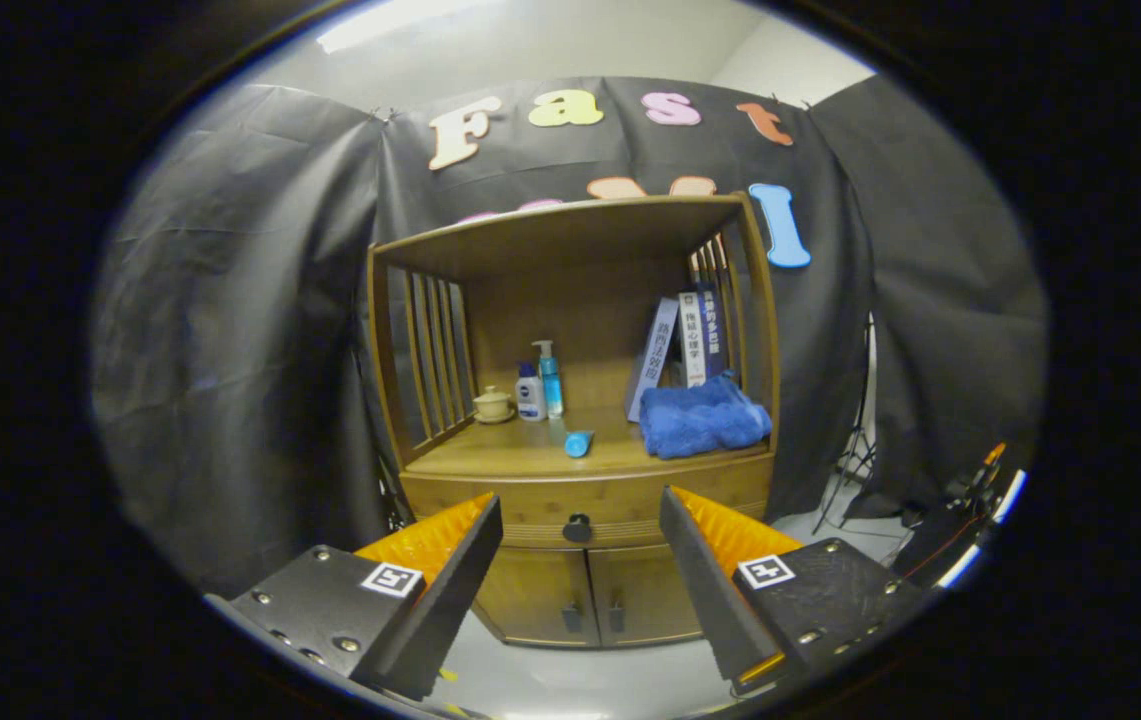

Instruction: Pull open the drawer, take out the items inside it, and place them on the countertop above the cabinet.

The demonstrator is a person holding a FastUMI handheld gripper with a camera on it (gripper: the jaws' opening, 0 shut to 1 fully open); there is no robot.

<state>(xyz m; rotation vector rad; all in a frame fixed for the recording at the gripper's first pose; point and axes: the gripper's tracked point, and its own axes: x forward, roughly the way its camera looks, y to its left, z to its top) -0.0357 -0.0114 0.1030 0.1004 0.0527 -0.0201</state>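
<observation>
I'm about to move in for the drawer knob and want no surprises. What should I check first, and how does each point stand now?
1. Drawer shut, ready to be pulled: ok.
2. Knob in plain sight, nothing in front of it: ok.
3. Gripper open, fingers spread wider than the knob: ok.
4. Knob lined up between the fingers: ok, roughly centred.
5. Free room on the countertop among the bottles, small tube and blue towel: ok.
6. What lies inside the drawer: cannot tell.
</observation>
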